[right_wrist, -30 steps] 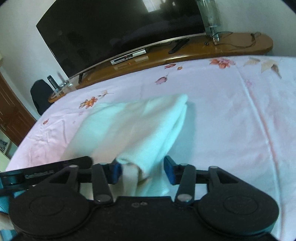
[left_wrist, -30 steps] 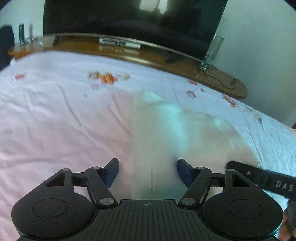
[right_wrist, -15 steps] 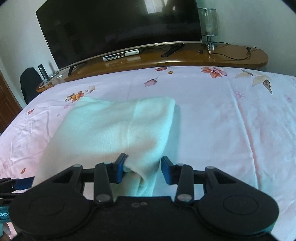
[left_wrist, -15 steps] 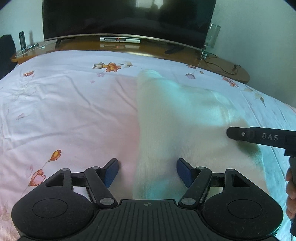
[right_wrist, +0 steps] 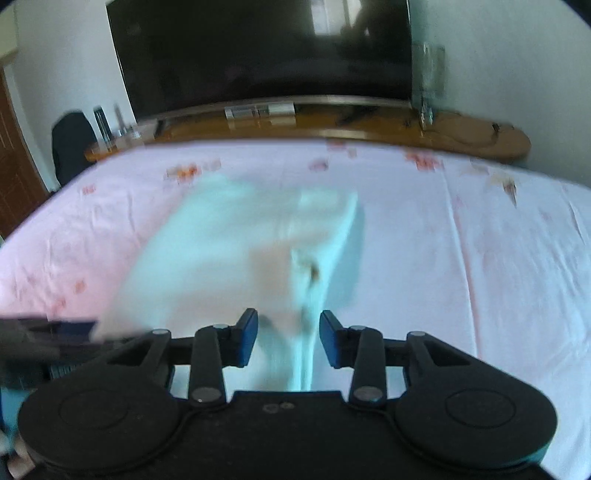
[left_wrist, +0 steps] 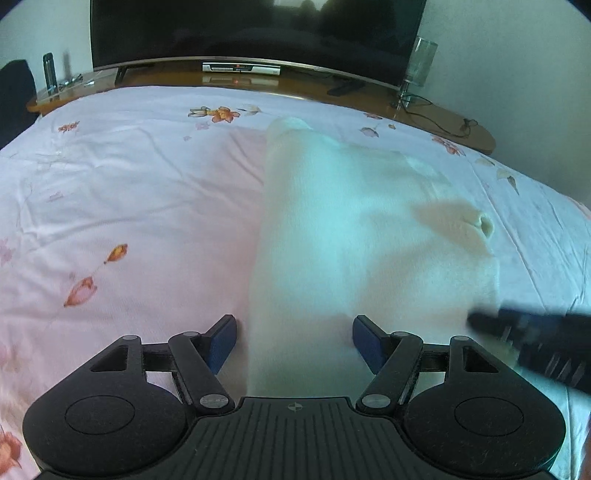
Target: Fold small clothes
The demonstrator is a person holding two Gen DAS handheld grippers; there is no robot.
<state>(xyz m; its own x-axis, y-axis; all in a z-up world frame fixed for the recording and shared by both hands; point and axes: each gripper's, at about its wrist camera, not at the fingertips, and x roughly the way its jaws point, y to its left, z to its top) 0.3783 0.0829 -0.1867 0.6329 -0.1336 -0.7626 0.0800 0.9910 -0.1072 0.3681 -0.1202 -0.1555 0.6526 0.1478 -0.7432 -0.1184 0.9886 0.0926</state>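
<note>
The folded white garment point(left_wrist: 354, 236) lies lengthwise, pointing toward the television point(left_wrist: 255, 33).

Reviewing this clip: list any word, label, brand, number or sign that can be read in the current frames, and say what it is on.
None can be read.
Right gripper: pale marks on its side, seen from the left wrist view, too motion-blurred to read.
Set-top box under the TV: a red display glow, too small to read.
Left gripper: only a small crosshair mark on its body, no text.
</note>
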